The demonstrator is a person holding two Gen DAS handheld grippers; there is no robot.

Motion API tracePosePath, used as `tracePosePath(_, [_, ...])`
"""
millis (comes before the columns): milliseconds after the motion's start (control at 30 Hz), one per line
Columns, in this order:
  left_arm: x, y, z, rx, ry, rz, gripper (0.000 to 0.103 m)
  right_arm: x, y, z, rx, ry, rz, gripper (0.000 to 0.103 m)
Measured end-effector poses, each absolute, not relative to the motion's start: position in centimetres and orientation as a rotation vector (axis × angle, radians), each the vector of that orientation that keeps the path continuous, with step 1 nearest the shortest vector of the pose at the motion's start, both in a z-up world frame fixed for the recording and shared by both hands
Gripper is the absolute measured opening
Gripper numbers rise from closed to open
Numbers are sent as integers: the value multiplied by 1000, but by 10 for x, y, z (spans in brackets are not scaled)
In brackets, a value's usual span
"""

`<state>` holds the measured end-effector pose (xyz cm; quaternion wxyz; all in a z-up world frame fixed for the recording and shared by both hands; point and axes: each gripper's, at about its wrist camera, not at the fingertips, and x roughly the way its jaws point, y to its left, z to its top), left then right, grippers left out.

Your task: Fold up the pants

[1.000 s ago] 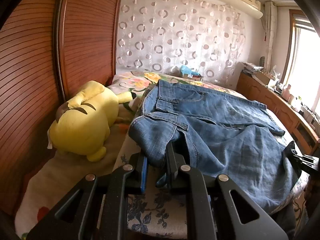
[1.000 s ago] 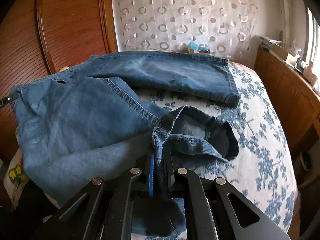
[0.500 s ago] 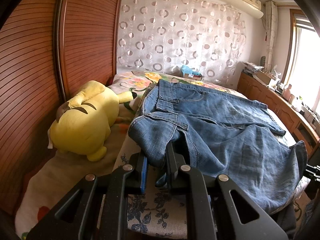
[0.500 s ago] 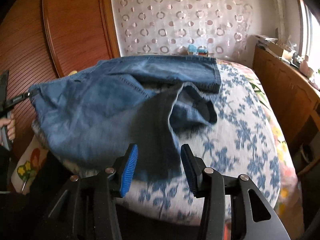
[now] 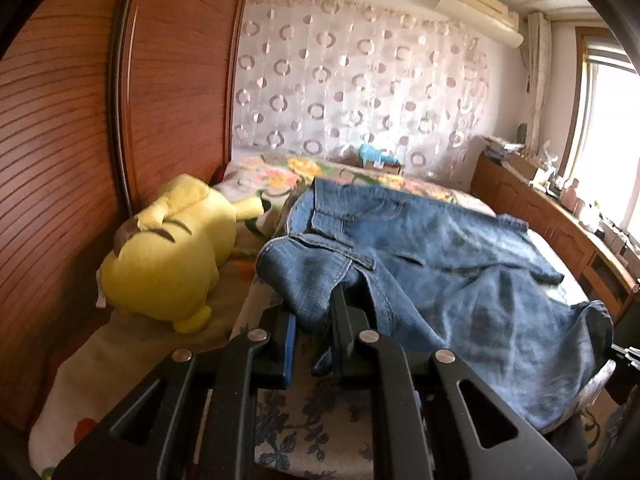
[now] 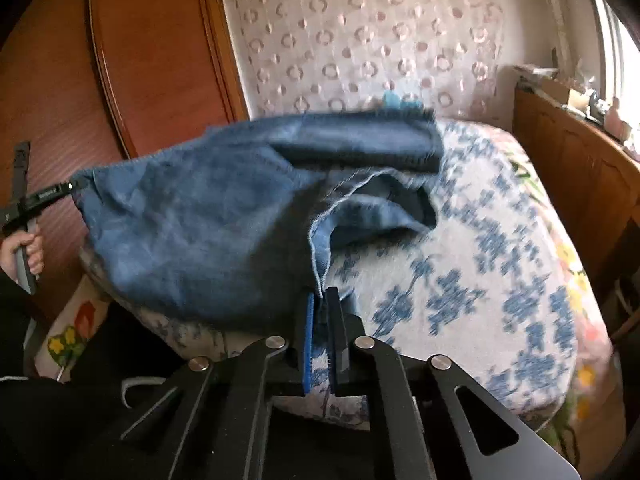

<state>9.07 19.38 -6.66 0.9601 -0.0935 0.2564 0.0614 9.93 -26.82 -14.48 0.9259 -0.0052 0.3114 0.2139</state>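
Right wrist view: the right gripper, open a half-second earlier, had re-clamped the jeans hem; left gripper stayed pinching the waistband, ready to fold.

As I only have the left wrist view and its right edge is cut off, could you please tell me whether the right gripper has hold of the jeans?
Observer: Yes. The right gripper has its jaws shut on a seamed edge of the jeans.
Operator: Thank you. How does the cloth hang between the two grippers?
Observer: The left gripper holds its corner up off the bed, and the denim sags from there over the bed's near edge.
Operator: Is there space to the right of the jeans?
Observer: The right wrist view shows only blue-flowered cover on that side, with nothing lying on it.
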Motion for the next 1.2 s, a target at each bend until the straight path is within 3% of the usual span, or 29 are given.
tracePosePath(233, [85,183,-39,-168,460,113,14,94,-299,-97,7,473,408,1])
tracePosePath(533, [99,175,-15,-126,422,104,14,108,-300,-68,-45,389,393,1])
tracePosePath(1200, [141,170,-31,-119,480,119,12,197,-293,-80,-43,498,353,1])
